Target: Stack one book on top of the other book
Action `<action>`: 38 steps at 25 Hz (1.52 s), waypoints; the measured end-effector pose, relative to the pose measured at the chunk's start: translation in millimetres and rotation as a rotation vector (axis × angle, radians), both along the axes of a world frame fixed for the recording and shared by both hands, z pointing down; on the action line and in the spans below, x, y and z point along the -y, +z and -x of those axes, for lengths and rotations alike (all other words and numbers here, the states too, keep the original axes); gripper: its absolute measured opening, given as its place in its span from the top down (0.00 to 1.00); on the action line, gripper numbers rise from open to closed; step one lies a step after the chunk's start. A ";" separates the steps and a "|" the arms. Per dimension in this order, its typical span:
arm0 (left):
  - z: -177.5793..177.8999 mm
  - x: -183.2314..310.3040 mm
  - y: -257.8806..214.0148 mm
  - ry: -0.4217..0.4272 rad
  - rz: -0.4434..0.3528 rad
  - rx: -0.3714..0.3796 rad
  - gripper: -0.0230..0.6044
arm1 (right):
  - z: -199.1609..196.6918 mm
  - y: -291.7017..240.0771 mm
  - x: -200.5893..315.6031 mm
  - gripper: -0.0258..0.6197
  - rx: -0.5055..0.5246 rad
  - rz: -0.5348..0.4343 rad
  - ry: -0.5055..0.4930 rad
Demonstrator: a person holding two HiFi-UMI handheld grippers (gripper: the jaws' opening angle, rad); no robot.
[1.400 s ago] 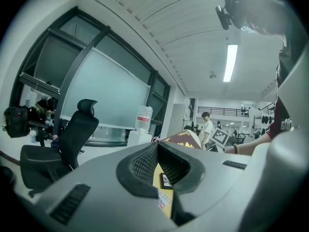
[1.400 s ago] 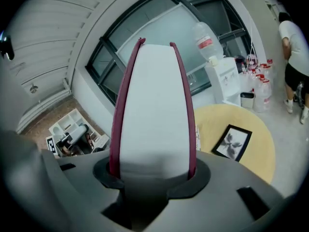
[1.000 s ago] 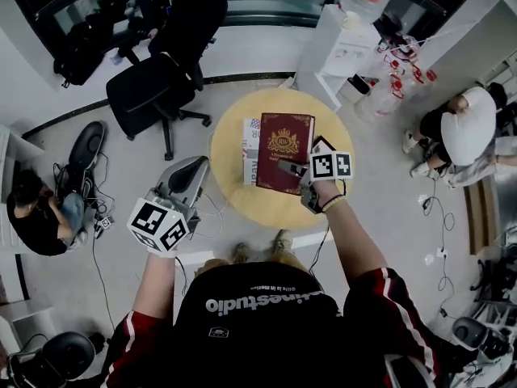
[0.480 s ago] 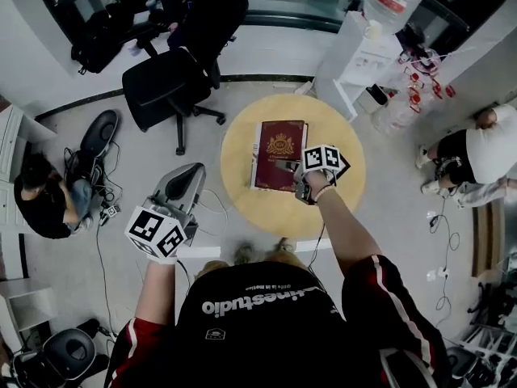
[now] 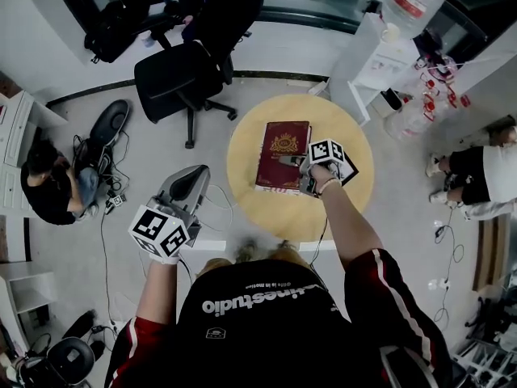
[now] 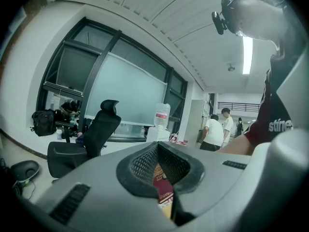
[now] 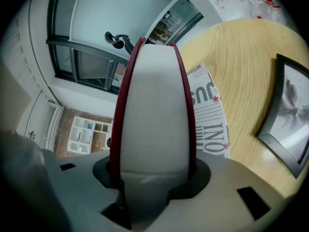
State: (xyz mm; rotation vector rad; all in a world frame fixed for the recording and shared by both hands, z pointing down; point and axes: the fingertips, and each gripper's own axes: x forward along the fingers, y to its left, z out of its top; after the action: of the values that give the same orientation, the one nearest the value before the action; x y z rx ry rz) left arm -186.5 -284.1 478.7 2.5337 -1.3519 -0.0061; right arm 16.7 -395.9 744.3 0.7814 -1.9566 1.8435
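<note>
Lowered since the earlier frames, the dark red hardcover book with a gold crest is now seen over the white paperback printed with black lettering. A second ago that paperback was plainly exposed at its left; in the head view it is now almost wholly covered. The red book is clamped by the right claw at its near edge, close to the right corner. In the right gripper view its pale pages are held between the jaws, with a red cover pressed on each side, and the book stretches straight away from the claw. The white paperback is seen just right of it, flat on the round light wooden tabletop. Whether the red book rests fully on it cannot be told. The left claw is held beyond the tabletop's left edge, well apart from both books, its jaws closed together with nothing held.
</note>
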 end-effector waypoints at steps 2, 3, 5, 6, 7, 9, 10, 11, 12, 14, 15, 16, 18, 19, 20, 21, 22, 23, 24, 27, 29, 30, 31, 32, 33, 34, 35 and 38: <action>0.4 1.4 1.3 -0.004 0.006 -0.002 0.94 | 2.7 1.7 1.9 0.60 0.012 0.015 -0.009; 0.1 1.7 1.6 -0.006 0.007 -0.001 0.94 | 3.1 2.3 3.0 0.60 0.017 0.017 -0.012; -1.9 1.6 2.1 -0.010 0.008 0.001 0.94 | 2.5 3.0 5.0 0.60 0.028 0.016 -0.019; -3.3 1.2 2.6 -0.013 0.010 0.000 0.94 | 1.5 3.6 5.8 0.60 0.033 0.013 -0.024; -4.8 0.6 3.5 -0.014 0.014 -0.003 0.94 | 0.0 5.0 6.2 0.59 0.035 0.008 -0.029; -7.8 -0.8 6.8 -0.012 0.020 -0.005 0.94 | -4.4 9.9 5.9 0.57 0.031 0.001 -0.030; -9.0 -1.1 8.4 -0.013 0.022 -0.003 0.94 | -7.0 12.7 5.7 0.55 0.028 0.000 -0.028; -10.0 -0.8 9.3 -0.014 0.024 0.000 0.94 | -9.4 15.3 5.7 0.53 0.023 0.000 -0.024; -11.2 -0.2 9.5 -0.014 0.025 0.002 0.94 | -11.7 17.2 5.8 0.51 0.018 -0.001 -0.020; -13.8 0.8 9.1 -0.015 0.026 0.004 0.94 | -16.1 19.6 5.8 0.49 0.002 -0.006 -0.014; -14.8 0.9 9.1 -0.014 0.026 0.004 0.94 | -18.2 20.9 5.5 0.48 -0.012 -0.011 -0.014; -15.7 0.7 9.6 -0.013 0.027 0.003 0.94 | -20.4 22.5 5.0 0.46 -0.030 -0.018 -0.015; -17.9 0.6 11.4 -0.006 0.029 0.000 0.94 | -25.1 25.3 4.2 0.42 -0.077 -0.036 -0.021; -19.3 0.9 12.5 -0.002 0.031 -0.001 0.94 | -27.5 26.2 4.0 0.41 -0.103 -0.045 -0.026; -20.8 1.4 13.4 0.003 0.032 -0.002 0.94 | -30.0 26.9 4.0 0.39 -0.132 -0.055 -0.031; -22.8 1.8 14.4 0.008 0.034 -0.004 0.94 | -32.9 27.6 3.9 0.39 -0.161 -0.063 -0.035; -25.4 2.0 15.4 0.015 0.036 -0.004 0.94 | -36.5 28.1 3.6 0.38 -0.188 -0.069 -0.036; -28.4 1.9 16.1 0.022 0.038 -0.004 0.94 | -40.8 28.2 2.7 0.37 -0.210 -0.073 -0.031; -31.1 1.4 16.2 0.029 0.039 -0.004 0.94 | -45.3 28.0 1.4 0.36 -0.225 -0.074 -0.022; -33.6 2.2 14.1 0.045 0.034 -0.006 0.94 | -55.2 26.7 -2.5 0.35 -0.244 -0.073 0.005; -33.2 3.0 12.1 0.054 0.029 -0.011 0.94 | -59.6 24.6 -4.8 0.35 -0.234 -0.072 0.030; -33.4 2.6 11.1 0.059 0.028 -0.014 0.94 | -61.1 22.7 -6.4 0.35 -0.224 -0.072 0.044; -33.8 2.0 10.2 0.064 0.026 -0.017 0.94 | -62.4 20.5 -8.4 0.35 -0.216 -0.072 0.057; -34.2 1.5 9.1 0.068 0.025 -0.019 0.94 | -64.1 18.3 -10.1 0.35 -0.213 -0.075 0.067; -34.5 1.1 8.2 0.072 0.023 -0.021 0.94 | -66.4 16.4 -11.5 0.35 -0.218 -0.083 0.076; -34.6 0.5 7.4 0.075 0.021 -0.023 0.94 | -69.3 14.5 -12.5 0.35 -0.227 -0.094 0.084; -34.8 -0.3 6.7 0.078 0.019 -0.025 0.94 | -72.3 12.3 -13.6 0.35 -0.234 -0.108 0.092; -37.1 -1.1 5.2 0.099 0.012 -0.028 0.94 | -80.6 2.7 -18.9 0.35 -0.234 -0.146 0.121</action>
State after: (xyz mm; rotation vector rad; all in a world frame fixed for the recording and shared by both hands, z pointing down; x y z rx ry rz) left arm -149.4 -282.9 483.9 2.5779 -1.2111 -0.0141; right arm 97.3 -377.0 747.0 1.1285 -1.9445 1.6011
